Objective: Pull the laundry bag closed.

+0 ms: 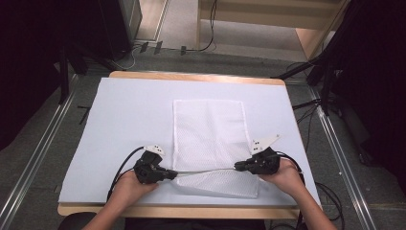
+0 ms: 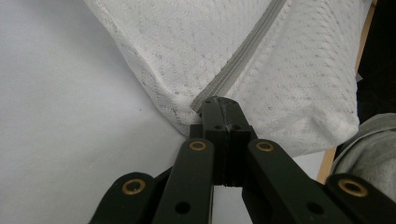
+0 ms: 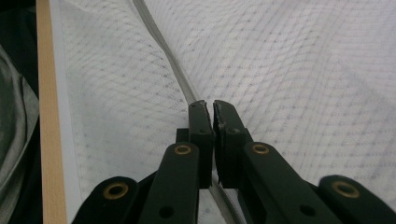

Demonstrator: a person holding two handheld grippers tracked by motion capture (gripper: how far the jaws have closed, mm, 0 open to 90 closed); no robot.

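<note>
Near edge of the table (image 1: 191,76): the mesh bag (image 1: 209,129) lies flat mid-table, running away from me, with its near end folded over and the grey zip (image 1: 206,170) stretched left to right across it. My left gripper (image 1: 170,174) is clamped on the zip's left end, my right gripper (image 1: 238,166) pinched on the zip near its right end. I judge both ends secured; working the zip along remains.

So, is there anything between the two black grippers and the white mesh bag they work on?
Nothing visible. The left gripper is shut on the grey zipper strip at one side of the white mesh bag, and the right gripper is shut on the same strip at the other side.
</note>
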